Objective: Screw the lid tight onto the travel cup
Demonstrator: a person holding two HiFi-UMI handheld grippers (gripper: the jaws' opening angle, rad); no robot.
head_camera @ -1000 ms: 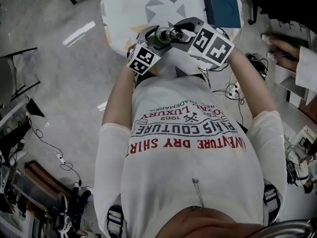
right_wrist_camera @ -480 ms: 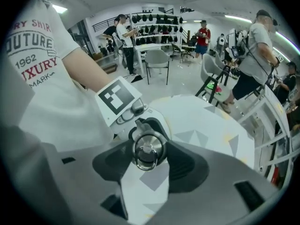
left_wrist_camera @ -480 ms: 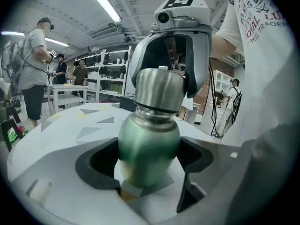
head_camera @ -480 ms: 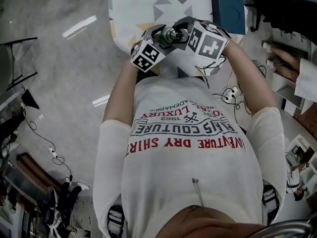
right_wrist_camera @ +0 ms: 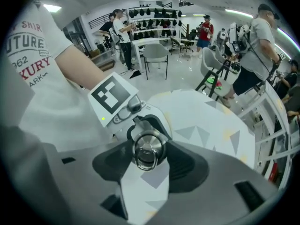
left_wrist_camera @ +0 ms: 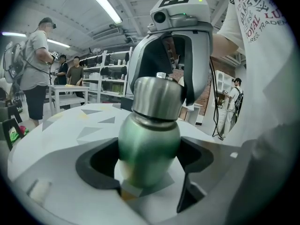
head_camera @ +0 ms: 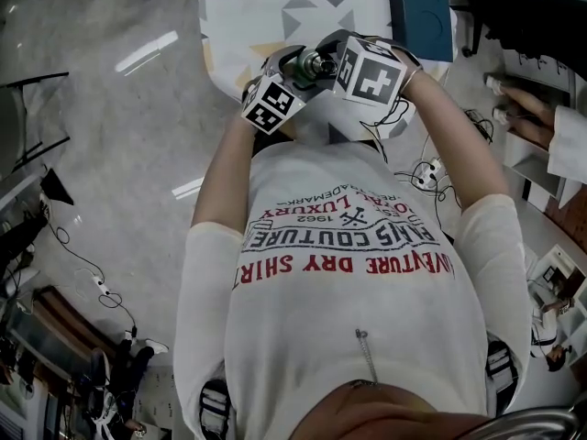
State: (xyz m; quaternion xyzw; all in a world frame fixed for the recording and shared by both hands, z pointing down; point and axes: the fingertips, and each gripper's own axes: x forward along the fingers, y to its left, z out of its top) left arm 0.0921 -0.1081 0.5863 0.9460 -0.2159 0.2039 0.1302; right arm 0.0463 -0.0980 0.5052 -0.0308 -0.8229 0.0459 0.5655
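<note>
The travel cup (left_wrist_camera: 149, 144) has a green body and a steel lid (left_wrist_camera: 157, 97) on its mouth. I hold it in the air close to my chest, over the near edge of the table. My left gripper (left_wrist_camera: 150, 159) is shut on the green body. From above, my right gripper (right_wrist_camera: 149, 154) reaches down, its two dark pads shut on either side of the lid (right_wrist_camera: 149, 149). In the head view the cup (head_camera: 295, 66) shows between the left gripper (head_camera: 286, 73) and the right gripper (head_camera: 323, 60), mostly hidden by their marker cubes.
Below the grippers is a table in a white cloth with grey triangles (head_camera: 266, 7), with a dark blue box (head_camera: 422, 7) at its far right corner. Cables (head_camera: 426, 168) lie on the floor at my right. Several people and a chair (right_wrist_camera: 154, 55) stand farther off.
The right gripper has rolled about the lid and sunk a little; its marker cube now shows a different face. The left gripper and the cup have stayed put.
</note>
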